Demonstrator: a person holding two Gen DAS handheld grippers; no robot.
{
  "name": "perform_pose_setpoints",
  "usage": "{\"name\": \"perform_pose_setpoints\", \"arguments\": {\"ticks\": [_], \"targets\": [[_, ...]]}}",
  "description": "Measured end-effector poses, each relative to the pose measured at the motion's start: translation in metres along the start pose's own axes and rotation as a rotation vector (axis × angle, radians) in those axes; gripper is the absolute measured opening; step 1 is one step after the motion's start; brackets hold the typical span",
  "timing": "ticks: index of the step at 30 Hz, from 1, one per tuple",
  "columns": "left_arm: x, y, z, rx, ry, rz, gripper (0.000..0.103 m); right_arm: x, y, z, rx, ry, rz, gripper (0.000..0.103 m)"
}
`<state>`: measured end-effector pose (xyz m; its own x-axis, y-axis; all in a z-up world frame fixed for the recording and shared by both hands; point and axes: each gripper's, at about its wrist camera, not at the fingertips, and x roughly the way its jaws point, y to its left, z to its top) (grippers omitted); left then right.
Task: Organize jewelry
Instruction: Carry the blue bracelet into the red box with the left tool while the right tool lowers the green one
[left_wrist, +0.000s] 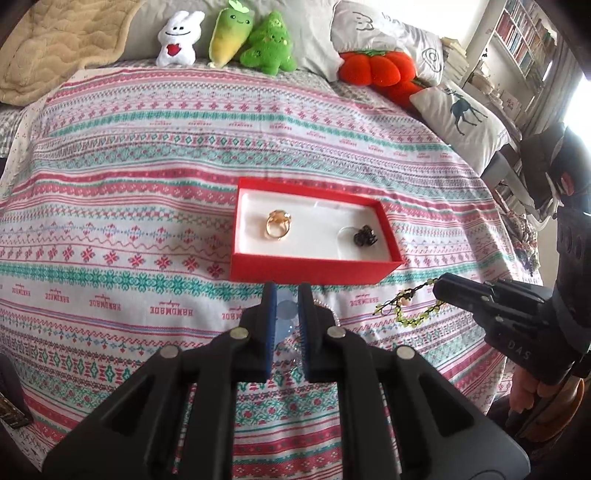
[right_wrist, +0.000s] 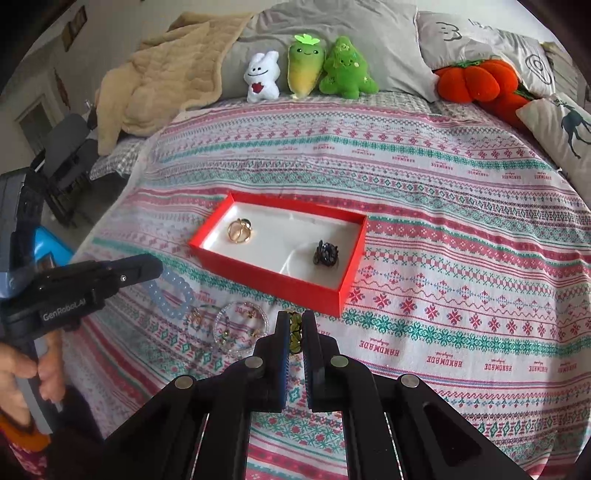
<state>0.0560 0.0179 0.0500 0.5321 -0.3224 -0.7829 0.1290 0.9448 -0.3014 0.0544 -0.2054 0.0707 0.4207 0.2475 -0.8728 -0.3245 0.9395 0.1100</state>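
With our left gripper (left_wrist: 286, 306) pinching the pale blue bead bracelet (right_wrist: 171, 295) and our right gripper (right_wrist: 294, 330) pinching the green bead bracelet (left_wrist: 413, 306), both just before the red box (left_wrist: 314, 271), a thin grip risks either strand slipping or snagging the cloth (left_wrist: 147, 147).

Soft daylight fills both fisheye views, brightest at the blown-out window (left_wrist: 585, 99) on the right edge of the left wrist view. The open red cardboard box with white lining (left_wrist: 314, 271) casts only faint shadows. Straight edges bow near the dark, vignetted corners; the pink-and-teal patterned bedspread (right_wrist: 443, 258) stays reasonably sharp.
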Motion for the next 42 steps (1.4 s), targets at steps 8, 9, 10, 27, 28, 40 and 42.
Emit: {"name": "perform_pose_setpoints", "arguments": {"ticks": [8, 9, 10, 27, 28, 40, 42], "targets": [[-0.013, -0.013, 0.013, 0.015, -0.051, -0.001, 0.013, -0.012, -0.002, 0.011, 0.038, -0.043, 0.012, 0.006], [-0.013, -0.015, 0.014, 0.017, -0.055, -0.001, 0.013, -0.013, -0.003, 0.012, 0.044, -0.047, 0.014, 0.006], [-0.014, -0.018, 0.016, 0.019, -0.06, -0.002, 0.013, -0.014, -0.004, 0.013, 0.05, -0.051, 0.015, 0.006], [0.021, -0.053, 0.06, 0.009, -0.123, -0.111, 0.013, -0.007, -0.017, 0.041, 0.124, -0.111, 0.053, 0.006], [0.023, -0.052, 0.062, 0.004, -0.129, -0.11, 0.013, -0.005, -0.018, 0.043, 0.126, -0.116, 0.054, 0.006], [0.065, -0.005, 0.067, -0.035, -0.052, 0.073, 0.013, 0.036, -0.021, 0.068, 0.146, -0.081, 0.079, 0.006], [0.068, -0.002, 0.066, -0.039, -0.036, 0.091, 0.013, 0.044, -0.016, 0.072, 0.132, -0.066, 0.096, 0.007]]}}
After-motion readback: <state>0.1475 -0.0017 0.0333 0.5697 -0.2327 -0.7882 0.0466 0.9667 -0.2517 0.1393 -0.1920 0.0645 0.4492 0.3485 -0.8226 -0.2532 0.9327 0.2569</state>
